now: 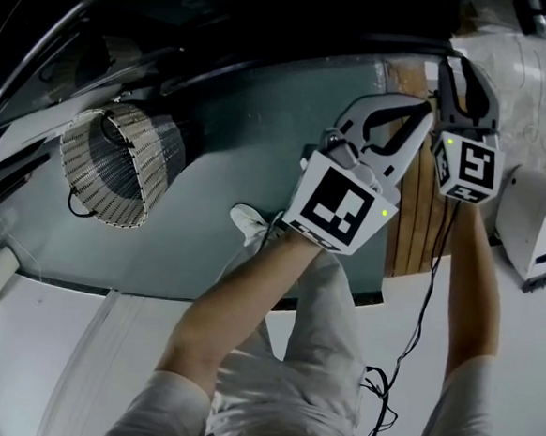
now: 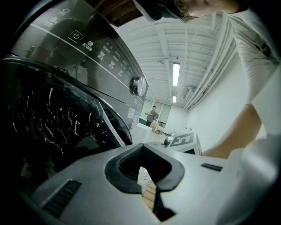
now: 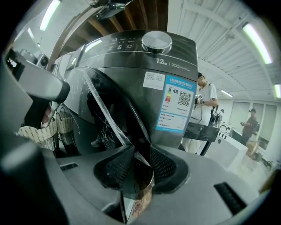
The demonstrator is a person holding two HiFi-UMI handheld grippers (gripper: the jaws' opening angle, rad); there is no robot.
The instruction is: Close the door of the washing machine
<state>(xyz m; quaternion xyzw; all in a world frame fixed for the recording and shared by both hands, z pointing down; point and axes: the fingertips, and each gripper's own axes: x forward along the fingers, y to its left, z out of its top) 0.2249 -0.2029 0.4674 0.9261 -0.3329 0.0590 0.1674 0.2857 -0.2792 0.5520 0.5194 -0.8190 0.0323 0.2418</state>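
The door (image 3: 94,103) is seen swung open from the machine (image 3: 145,61). Its rim is clamped between the pads of the right gripper (image 3: 140,154). The left gripper (image 2: 145,151) is held just beside it, with both jaws closed on nothing. 1 basket (image 1: 117,162) is seen at the head view's left.

Lab or demo hall. Strip lights (image 2: 176,74) on white beamed ceiling (image 2: 199,46) above the washing machine (image 3: 131,72), energy label (image 3: 177,103) on its front. People (image 3: 204,100) standing behind it.
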